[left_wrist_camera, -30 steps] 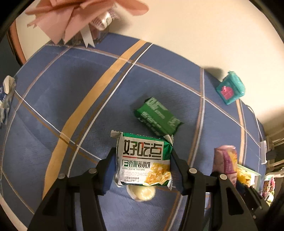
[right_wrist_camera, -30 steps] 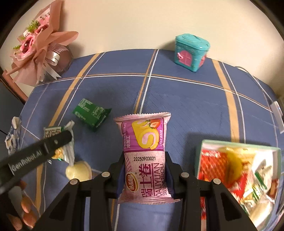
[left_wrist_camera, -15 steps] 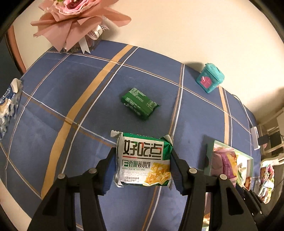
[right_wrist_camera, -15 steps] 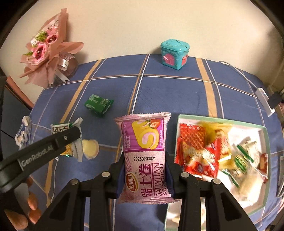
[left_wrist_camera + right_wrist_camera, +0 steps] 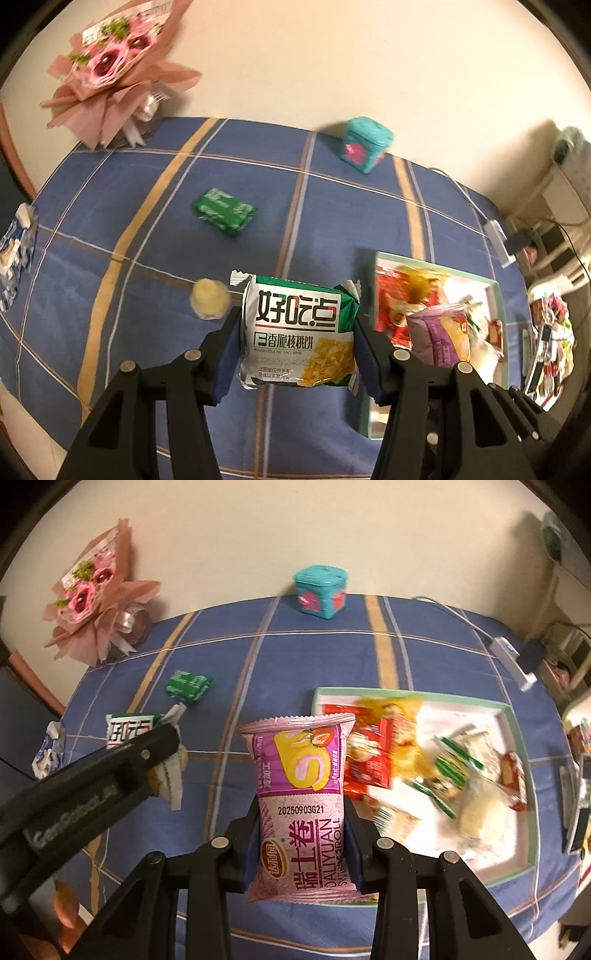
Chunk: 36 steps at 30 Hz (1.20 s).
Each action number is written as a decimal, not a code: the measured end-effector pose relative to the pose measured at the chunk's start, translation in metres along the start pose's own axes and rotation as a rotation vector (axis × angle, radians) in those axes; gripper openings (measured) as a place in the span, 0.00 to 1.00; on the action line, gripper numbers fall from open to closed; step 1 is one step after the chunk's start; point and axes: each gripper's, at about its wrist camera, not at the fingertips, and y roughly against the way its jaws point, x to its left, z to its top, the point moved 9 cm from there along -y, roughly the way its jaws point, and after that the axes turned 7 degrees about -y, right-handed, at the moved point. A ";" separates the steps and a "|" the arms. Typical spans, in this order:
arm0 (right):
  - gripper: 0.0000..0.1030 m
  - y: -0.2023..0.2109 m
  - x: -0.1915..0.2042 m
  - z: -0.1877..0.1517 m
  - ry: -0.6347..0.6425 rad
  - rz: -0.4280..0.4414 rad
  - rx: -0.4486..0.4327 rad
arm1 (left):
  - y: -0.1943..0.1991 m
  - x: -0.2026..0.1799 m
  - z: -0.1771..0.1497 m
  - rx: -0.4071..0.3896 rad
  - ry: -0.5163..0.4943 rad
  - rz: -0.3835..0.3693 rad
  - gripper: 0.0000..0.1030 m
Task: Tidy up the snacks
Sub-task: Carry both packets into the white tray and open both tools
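My left gripper is shut on a green and white walnut-biscuit packet, held above the blue checked tablecloth just left of the snack tray. My right gripper is shut on a pink Swiss-roll packet, hanging at the tray's left edge. The tray holds several wrapped snacks. Loose on the cloth lie a green packet and a small yellow round cake. In the right wrist view the left gripper and its biscuit packet show at the left.
A pink flower bouquet stands at the back left against the wall and a teal house-shaped box at the back centre. A blue and white packet lies at the left edge. A white cable with an adapter crosses the right corner.
Both grippers have carried their packets rightwards and upwards over the cloth. The tray has come into view under the right gripper, and the green packet and yellow cake have fallen behind to the left.
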 end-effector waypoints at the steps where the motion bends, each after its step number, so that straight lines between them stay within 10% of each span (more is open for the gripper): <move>1: 0.39 0.002 -0.008 0.001 -0.015 -0.007 -0.002 | 0.001 -0.005 -0.001 -0.001 -0.007 -0.007 0.56; 18: 0.39 0.024 -0.159 0.018 -0.344 -0.125 -0.035 | -0.006 -0.108 -0.023 0.048 -0.188 -0.150 0.56; 36: 0.40 -0.003 -0.167 0.007 -0.358 -0.096 0.038 | -0.041 -0.179 -0.054 0.106 -0.363 -0.196 0.56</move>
